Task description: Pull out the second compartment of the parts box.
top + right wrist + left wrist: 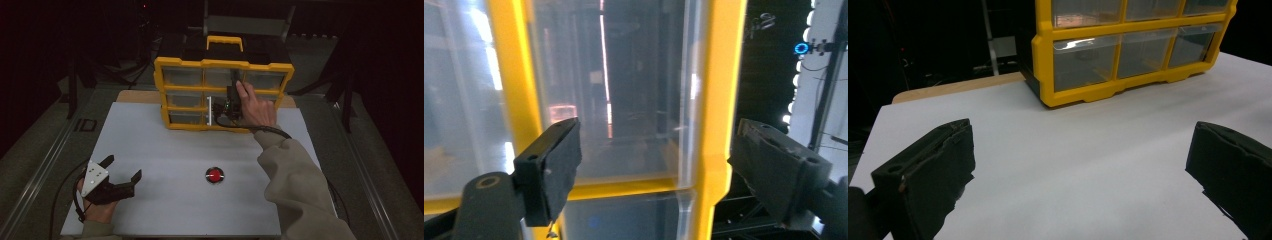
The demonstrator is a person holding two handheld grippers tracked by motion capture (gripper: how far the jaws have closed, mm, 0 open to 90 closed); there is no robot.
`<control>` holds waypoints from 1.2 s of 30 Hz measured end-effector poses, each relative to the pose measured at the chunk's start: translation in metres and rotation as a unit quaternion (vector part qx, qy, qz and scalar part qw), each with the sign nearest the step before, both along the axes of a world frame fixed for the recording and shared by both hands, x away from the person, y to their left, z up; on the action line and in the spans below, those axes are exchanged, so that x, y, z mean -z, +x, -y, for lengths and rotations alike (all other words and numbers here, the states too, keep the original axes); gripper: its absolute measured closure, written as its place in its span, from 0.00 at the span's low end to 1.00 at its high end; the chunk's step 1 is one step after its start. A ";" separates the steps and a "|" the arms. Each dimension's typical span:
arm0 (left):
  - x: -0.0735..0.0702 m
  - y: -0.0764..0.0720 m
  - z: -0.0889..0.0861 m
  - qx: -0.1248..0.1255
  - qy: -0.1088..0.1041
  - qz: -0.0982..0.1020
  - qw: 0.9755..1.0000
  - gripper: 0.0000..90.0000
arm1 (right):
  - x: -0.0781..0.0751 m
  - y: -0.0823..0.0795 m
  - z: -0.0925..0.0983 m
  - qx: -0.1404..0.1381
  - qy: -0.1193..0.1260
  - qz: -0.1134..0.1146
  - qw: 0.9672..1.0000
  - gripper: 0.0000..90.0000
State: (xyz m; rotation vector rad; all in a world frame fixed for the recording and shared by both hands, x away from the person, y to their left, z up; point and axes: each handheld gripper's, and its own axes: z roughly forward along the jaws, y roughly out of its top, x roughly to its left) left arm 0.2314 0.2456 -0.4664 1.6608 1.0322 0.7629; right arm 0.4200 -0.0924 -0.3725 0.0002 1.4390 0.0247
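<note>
Two grippers work around the yellow drawer cabinet (223, 93), which stands at the far edge of the white table (165, 150). Near and to the left of the cabinet, well apart from it, the left gripper (125, 169) rests on the table with its jaws spread wide and nothing between them. A red button (214, 175) lies near-side of the cabinet. The right gripper (235, 80) is up against the cabinet's front, jaws wide, straddling a clear drawer (624, 100) and its yellow frame bar; whether the pads press on them cannot be told.

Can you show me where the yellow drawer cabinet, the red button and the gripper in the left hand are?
yellow drawer cabinet (161, 90): high view, on its left frame edge.
red button (214, 174): high view, on its red cap.
left gripper (125, 169): high view, midway between its open fingertips.
</note>
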 end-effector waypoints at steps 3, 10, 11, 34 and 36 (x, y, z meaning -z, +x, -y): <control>0.000 0.000 0.000 0.000 0.000 0.000 1.000 0.00 | -0.002 0.000 0.002 -0.003 0.002 0.022 1.000 0.32; 0.000 0.000 0.000 -0.001 0.000 0.000 1.000 0.00 | -0.006 0.001 0.002 -0.005 -0.005 0.047 0.999 0.46; 0.000 0.000 0.000 -0.001 0.000 0.000 1.000 0.00 | -0.006 0.002 0.003 -0.005 -0.007 0.050 0.999 0.48; 0.000 -0.001 -0.001 -0.003 -0.002 -0.001 1.000 0.00 | -0.005 0.010 0.008 0.005 -0.028 0.076 0.997 0.66; -0.001 -0.001 -0.001 -0.003 -0.002 -0.001 1.000 0.00 | -0.005 0.010 0.008 0.005 -0.028 0.077 0.997 0.66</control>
